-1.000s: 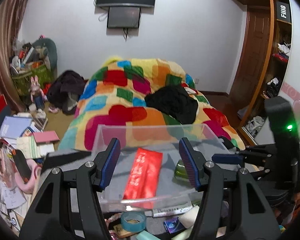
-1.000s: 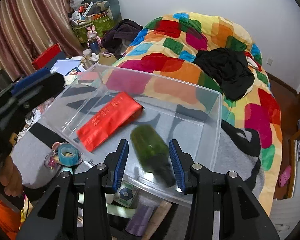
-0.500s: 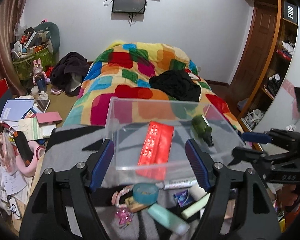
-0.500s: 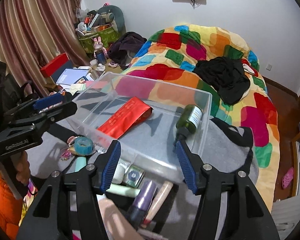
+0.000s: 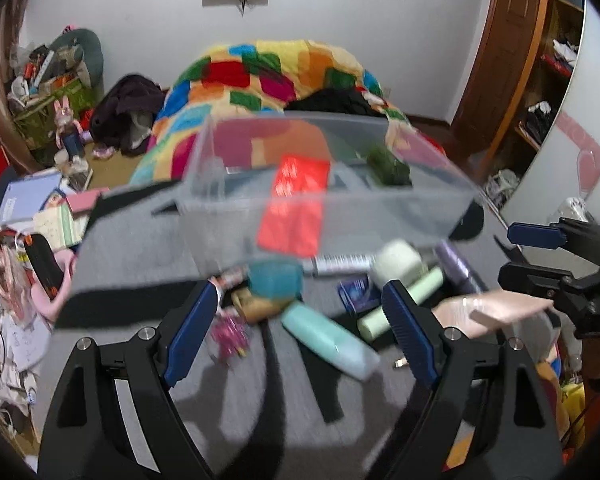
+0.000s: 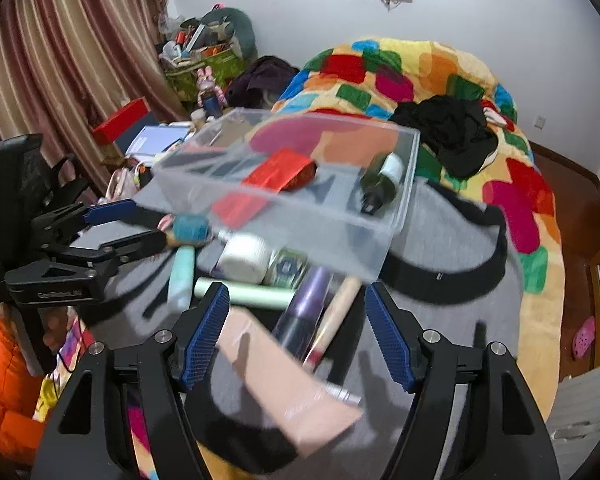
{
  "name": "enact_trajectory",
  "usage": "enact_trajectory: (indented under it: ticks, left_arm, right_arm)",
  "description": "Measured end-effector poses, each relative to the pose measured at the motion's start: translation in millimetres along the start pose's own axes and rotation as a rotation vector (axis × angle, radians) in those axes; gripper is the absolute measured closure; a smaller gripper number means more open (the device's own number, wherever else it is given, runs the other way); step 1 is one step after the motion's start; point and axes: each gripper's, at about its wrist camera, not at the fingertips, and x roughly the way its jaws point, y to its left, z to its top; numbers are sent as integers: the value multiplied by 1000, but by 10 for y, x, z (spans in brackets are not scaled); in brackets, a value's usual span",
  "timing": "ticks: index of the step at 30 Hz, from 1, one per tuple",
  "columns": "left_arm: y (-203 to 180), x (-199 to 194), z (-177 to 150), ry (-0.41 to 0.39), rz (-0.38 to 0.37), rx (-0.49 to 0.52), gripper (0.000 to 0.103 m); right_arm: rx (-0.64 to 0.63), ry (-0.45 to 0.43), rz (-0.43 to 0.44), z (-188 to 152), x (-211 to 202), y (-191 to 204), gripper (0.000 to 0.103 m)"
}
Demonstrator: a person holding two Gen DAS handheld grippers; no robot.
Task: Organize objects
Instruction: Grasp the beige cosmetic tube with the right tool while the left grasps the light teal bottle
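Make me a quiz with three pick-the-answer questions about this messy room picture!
1. Where is the green bottle?
A. inside the clear bin
B. on the floor
C. in a gripper

2. What colour is the flat packet in the bin?
A. blue
B. red
C. white

3. How is the right gripper?
A. shut on the bottle
B. shut on a tube
C. open, holding nothing

Answers:
1. A: the bottle lies in the bin's right end, beside the packet.
2. B: the packet shows bright red through the clear wall.
3. C: its blue fingers stand wide apart over the purple tube, gripping nothing; the left gripper is open too.
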Motion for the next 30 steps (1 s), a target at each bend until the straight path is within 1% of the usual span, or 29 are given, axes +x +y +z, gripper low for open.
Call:
enact_trajectory:
  ticks: [3, 5, 7, 8, 9, 10, 12, 14, 16, 17, 18, 21, 24, 27, 30]
  left_arm:
    - [-108, 140, -107, 42, 19, 13, 18]
    - [-176, 205, -154, 45, 51, 25, 19]
    - [-214, 240, -183, 43, 76, 33, 22]
    - [-219, 248, -200, 42, 88, 37, 28]
    - [-222, 252, -229, 44, 87, 36, 32]
    - [-198, 240, -253, 47, 80, 27, 33]
    - [-146, 217, -303, 52, 76, 19, 42]
    - [-75, 180, -370, 56, 66, 5, 44]
    - [-8, 127, -436, 60, 63, -2, 53]
    - [23, 92, -480, 60, 73, 6, 61]
    - [44, 69, -505, 56, 78, 13, 64]
    - [76, -34, -606, 53, 72, 37, 65]
    - [81, -106, -662, 51, 71, 74, 65]
    - [98, -123, -646, 50, 59, 75, 65]
    - [96, -91, -586, 46, 37, 69, 65]
  right_arm:
    - [-25, 32, 8, -119, 63, 66, 36]
    - [-43, 48, 5, -199, 99, 133, 36]
    - [-62, 55, -16, -252, 130, 169, 36]
    - [-68, 56, -20, -273, 130, 188, 36]
    - [-75, 57, -24, -301, 126, 211, 37]
    - [-81, 47, -29, -334, 104, 224, 42]
    - [-89, 41, -31, -378, 74, 237, 48]
    - [-95, 47, -23, -435, 54, 252, 53]
    - [-109, 63, -9, -499, 60, 284, 59]
    - [-115, 70, -7, -524, 64, 311, 59]
    - [-123, 76, -8, -550, 70, 338, 61]
    - [-145, 104, 19, -650, 96, 411, 62]
    - [-169, 109, 14, -696, 96, 468, 62]
    - [-153, 92, 29, -648, 69, 470, 61]
    - [-147, 63, 27, -545, 61, 502, 61]
